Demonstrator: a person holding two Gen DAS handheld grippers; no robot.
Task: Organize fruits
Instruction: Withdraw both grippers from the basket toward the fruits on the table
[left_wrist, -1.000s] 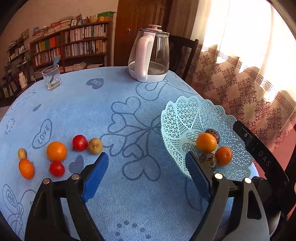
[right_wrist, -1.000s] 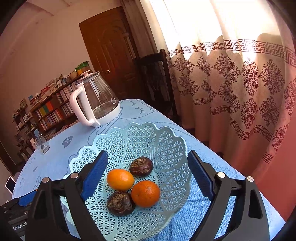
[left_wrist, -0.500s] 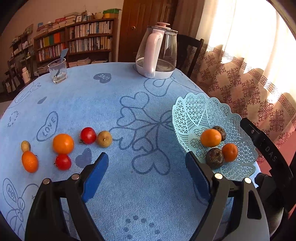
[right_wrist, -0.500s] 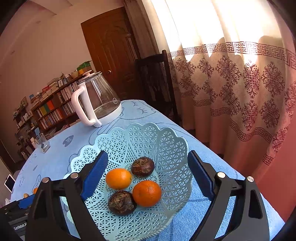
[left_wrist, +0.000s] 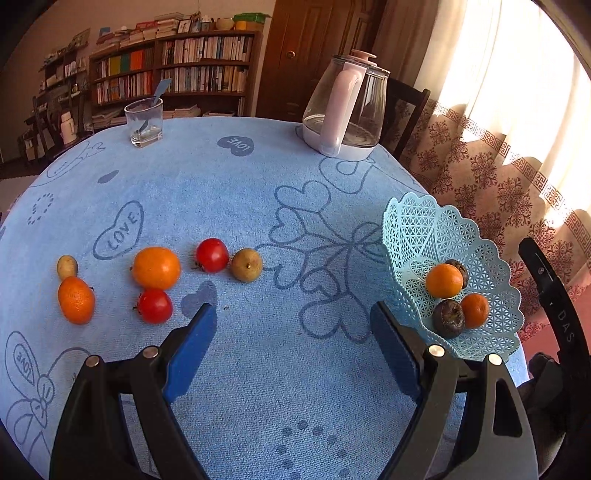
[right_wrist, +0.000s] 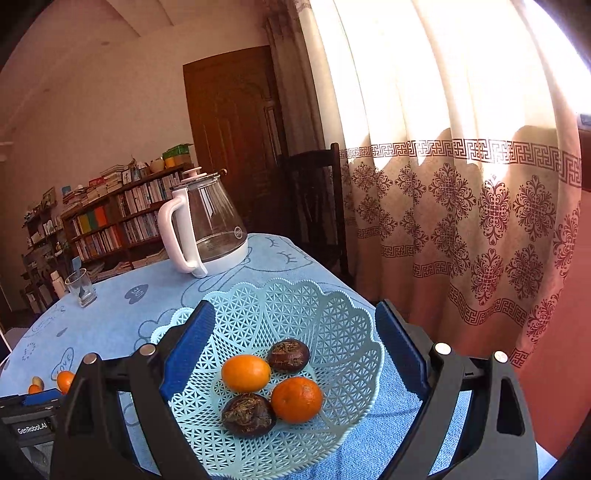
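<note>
A pale blue lattice basket (left_wrist: 417, 229) (right_wrist: 332, 317) stands at the table's right edge and holds two oranges (right_wrist: 245, 373) (right_wrist: 296, 398) and two dark passion fruits (right_wrist: 288, 355) (right_wrist: 248, 414). Loose on the blue cloth at the left lie two oranges (left_wrist: 156, 267) (left_wrist: 76, 300), two red fruits (left_wrist: 211, 254) (left_wrist: 155, 305), a brownish round fruit (left_wrist: 246, 264) and a small yellow one (left_wrist: 67, 266). My left gripper (left_wrist: 291, 328) hangs open over bare cloth to the right of the loose fruit. My right gripper (right_wrist: 295, 332) hovers above the basket; its jaws are opening and grip nothing.
A glass kettle with a white handle (left_wrist: 345, 110) stands at the table's far side, a drinking glass with a spoon (left_wrist: 144, 122) at the far left. A dark chair (right_wrist: 314, 206) and a patterned curtain (right_wrist: 461, 206) lie beyond the right edge. Bookshelves (left_wrist: 170, 70) line the back wall.
The left gripper has shifted left, so the loose fruit sits nearer its middle and the basket farther right. The right gripper rose slightly and tilted up above the basket.
</note>
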